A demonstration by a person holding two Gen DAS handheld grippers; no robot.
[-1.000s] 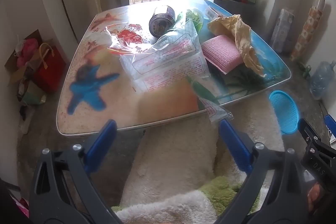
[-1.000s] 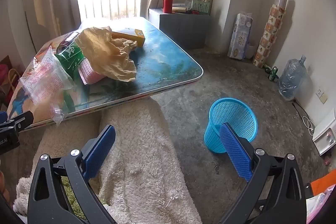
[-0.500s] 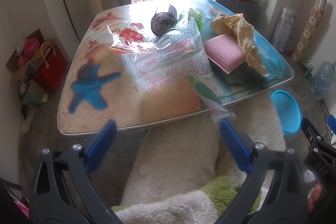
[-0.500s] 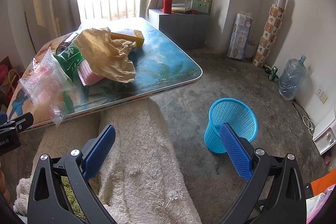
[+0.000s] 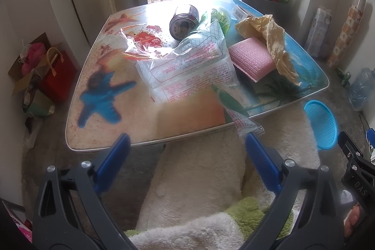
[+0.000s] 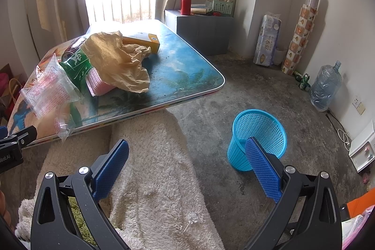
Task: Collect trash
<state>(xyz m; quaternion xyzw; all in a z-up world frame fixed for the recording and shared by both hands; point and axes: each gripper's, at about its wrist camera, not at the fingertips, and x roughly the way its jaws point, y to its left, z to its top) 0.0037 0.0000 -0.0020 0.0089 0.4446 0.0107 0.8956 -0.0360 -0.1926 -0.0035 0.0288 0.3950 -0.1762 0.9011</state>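
While litter pile sits uncollected on table, left gripper and right gripper hover short, jaws apart, empty; blue basket floor-placed alongside, likely for drop-off.

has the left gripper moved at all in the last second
Yes, slightly. In the left wrist view the table edge and blue basket sit a bit lower and nearer than before, so the left gripper tilted or eased upward. Jaws open.
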